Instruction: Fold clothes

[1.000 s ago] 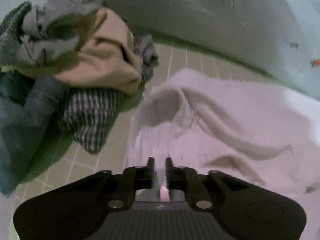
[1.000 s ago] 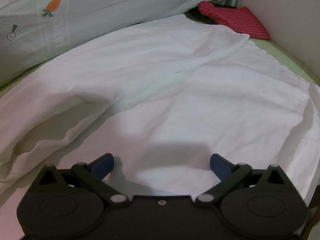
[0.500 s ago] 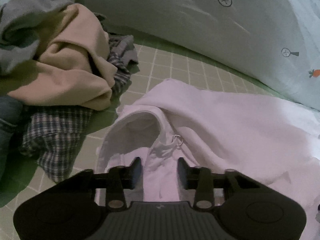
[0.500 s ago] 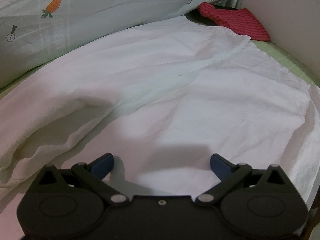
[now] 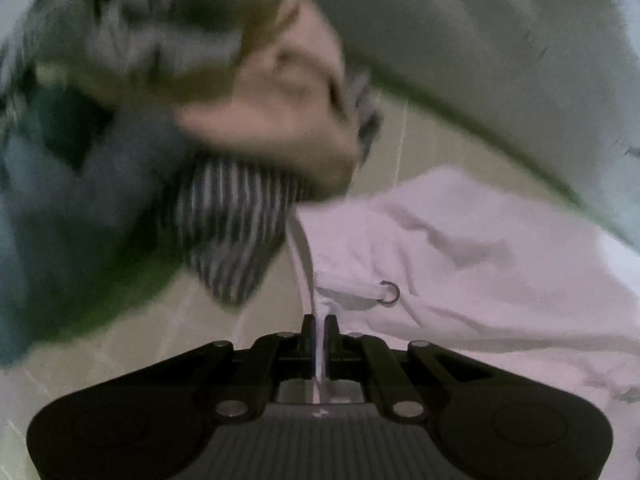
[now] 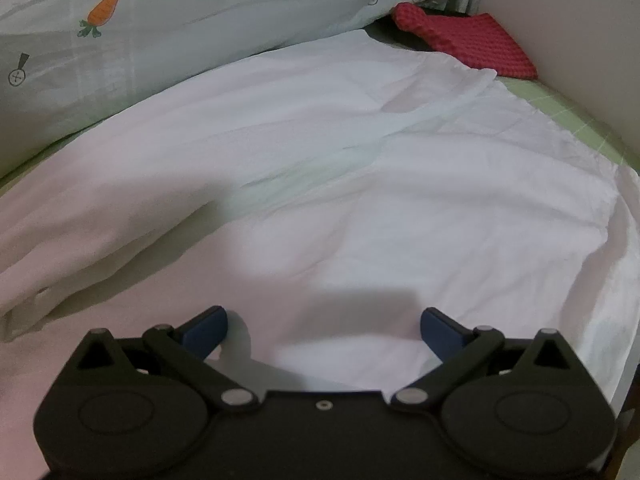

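Observation:
A white garment (image 5: 460, 248) lies spread on the green checked bed sheet. My left gripper (image 5: 319, 322) is shut on a thin edge of it, near a small metal ring (image 5: 390, 292); the pinched strip rises taut from the jaws. The same white garment (image 6: 360, 184) fills the right wrist view, mostly flat with creases. My right gripper (image 6: 324, 324) is open and empty, hovering just above the cloth with its blue-padded fingers (image 6: 204, 328) wide apart.
A blurred pile of clothes (image 5: 200, 120) sits at the left: beige, grey, blue denim and a checked piece. A pale duvet with carrot prints (image 6: 160, 32) runs along the back. A red knit item (image 6: 472, 44) lies by the white wall (image 6: 580, 32).
My left gripper opened half a second ago, has now shut on the white garment's edge and is swinging, blurring the view. The right gripper has stayed still and open.

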{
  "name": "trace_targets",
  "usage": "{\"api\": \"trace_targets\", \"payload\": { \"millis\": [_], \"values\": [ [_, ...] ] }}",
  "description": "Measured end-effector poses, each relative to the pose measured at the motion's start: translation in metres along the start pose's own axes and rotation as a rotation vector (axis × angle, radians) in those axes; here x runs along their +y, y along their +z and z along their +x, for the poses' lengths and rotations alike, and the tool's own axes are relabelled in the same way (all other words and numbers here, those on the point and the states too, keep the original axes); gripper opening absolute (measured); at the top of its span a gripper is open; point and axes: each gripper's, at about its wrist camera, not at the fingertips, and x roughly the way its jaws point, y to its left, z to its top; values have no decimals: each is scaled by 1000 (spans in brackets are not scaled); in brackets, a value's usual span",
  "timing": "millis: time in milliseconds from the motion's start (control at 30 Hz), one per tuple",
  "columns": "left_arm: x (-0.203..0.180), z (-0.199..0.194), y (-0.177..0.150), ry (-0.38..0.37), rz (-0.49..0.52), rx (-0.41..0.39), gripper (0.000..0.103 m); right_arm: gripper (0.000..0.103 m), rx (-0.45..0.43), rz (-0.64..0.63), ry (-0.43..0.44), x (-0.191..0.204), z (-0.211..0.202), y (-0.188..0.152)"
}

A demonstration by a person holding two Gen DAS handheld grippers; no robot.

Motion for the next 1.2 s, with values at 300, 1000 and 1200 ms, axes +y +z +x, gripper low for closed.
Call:
{"api": "trace_targets", "payload": {
  "millis": [300, 1000, 1200],
  "values": [
    [5, -49, -8, -54, -20, -93, 69, 103, 25, -8, 12, -3, -1, 4],
    [27, -102, -125, -84, -128, 78, 89, 103, 19, -64, 169, -21, -57, -16],
    [29, -91, -149, -152, -253, 104, 89, 103, 28, -83, 198, -38, -64, -26]
  ]
}}
